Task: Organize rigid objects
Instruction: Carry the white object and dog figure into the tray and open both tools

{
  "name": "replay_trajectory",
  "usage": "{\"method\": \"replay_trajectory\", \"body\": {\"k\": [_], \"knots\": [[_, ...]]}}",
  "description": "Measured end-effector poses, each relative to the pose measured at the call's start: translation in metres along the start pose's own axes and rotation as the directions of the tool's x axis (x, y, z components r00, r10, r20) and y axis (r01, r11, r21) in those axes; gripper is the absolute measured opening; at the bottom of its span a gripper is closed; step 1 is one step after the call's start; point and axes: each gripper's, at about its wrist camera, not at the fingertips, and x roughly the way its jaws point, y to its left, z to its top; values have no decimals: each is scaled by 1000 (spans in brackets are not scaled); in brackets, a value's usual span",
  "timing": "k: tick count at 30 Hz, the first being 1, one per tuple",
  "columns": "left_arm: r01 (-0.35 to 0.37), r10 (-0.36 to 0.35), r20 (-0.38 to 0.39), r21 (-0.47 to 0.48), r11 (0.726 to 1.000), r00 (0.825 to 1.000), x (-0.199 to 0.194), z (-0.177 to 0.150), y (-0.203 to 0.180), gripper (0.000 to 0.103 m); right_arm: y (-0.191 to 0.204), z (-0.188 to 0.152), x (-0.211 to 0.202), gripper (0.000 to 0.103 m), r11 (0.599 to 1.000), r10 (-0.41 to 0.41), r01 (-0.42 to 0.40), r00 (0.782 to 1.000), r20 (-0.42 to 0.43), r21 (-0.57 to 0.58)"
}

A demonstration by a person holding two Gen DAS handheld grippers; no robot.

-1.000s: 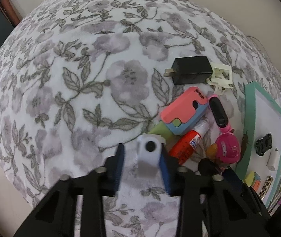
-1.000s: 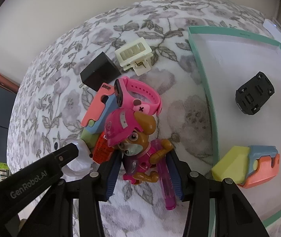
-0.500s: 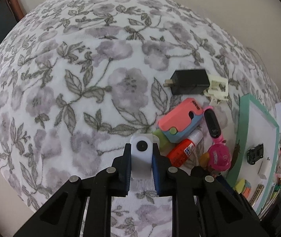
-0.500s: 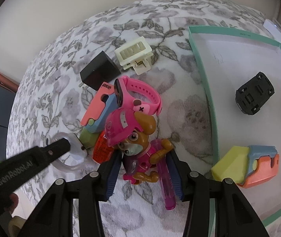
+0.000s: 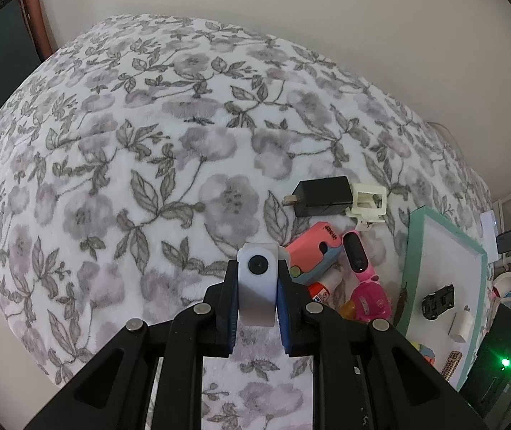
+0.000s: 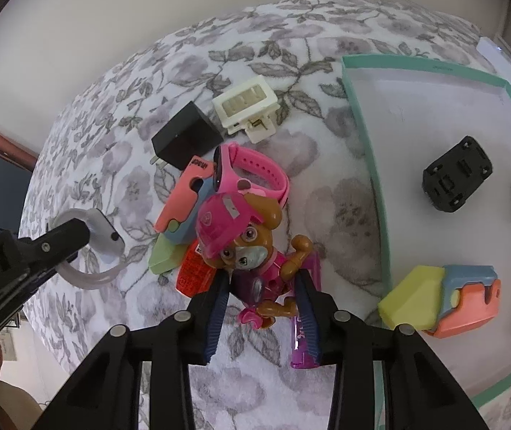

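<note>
**Two toys taken for the tray**

Here the white watch point(image 5: 257, 288) sits clamped between the left gripper point(image 5: 258, 308) pads, held above the floral cloth point(image 5: 119, 165), presumably bound for the tray point(image 6: 370, 165). The right gripper point(image 6: 260, 299) straddles the pup figure point(image 6: 251, 251) in the pile, jaws closing around its body, likely to lift it next.

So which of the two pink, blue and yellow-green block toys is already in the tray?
The one lying flat in the teal tray, near its front corner. Its twin lies in the pile on the blanket, partly under the pink watch.
</note>
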Motion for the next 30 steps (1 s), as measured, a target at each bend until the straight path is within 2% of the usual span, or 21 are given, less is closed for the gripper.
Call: {"method": "replay_trajectory", "body": {"k": [5, 11, 14, 18, 21, 26, 30], "knots": [[1, -1, 10, -3, 1000, 1000, -1, 1, -2, 19, 2, 2, -10, 40, 1000, 2, -2, 999, 32, -4], [3, -3, 12, -2, 1000, 1000, -2, 1, -2, 19, 1, 3, -10, 40, 1000, 1, -1, 1000, 29, 8], [16, -16, 36, -6, 1000, 999, -7, 2, -3, 19, 0, 7, -29, 40, 1000, 22, -23, 996, 89, 13], [49, -49, 114, 2, 999, 992, -28, 3, -9, 19, -10, 13, -74, 40, 1000, 9, -15, 973, 232, 25], [58, -63, 163, 35, 998, 985, -41, 3, -22, 19, -26, 15, -98, 40, 998, -23, 5, 954, 297, 63], [104, -124, 170, 125, 987, 978, -47, -4, -56, 19, -59, 20, -116, 40, 988, -100, 52, 936, 339, 147], [158, -195, 167, 208, 965, 966, -52, -13, -90, 19, -80, 24, -123, 40, 975, -165, 100, 923, 347, 198]]}}
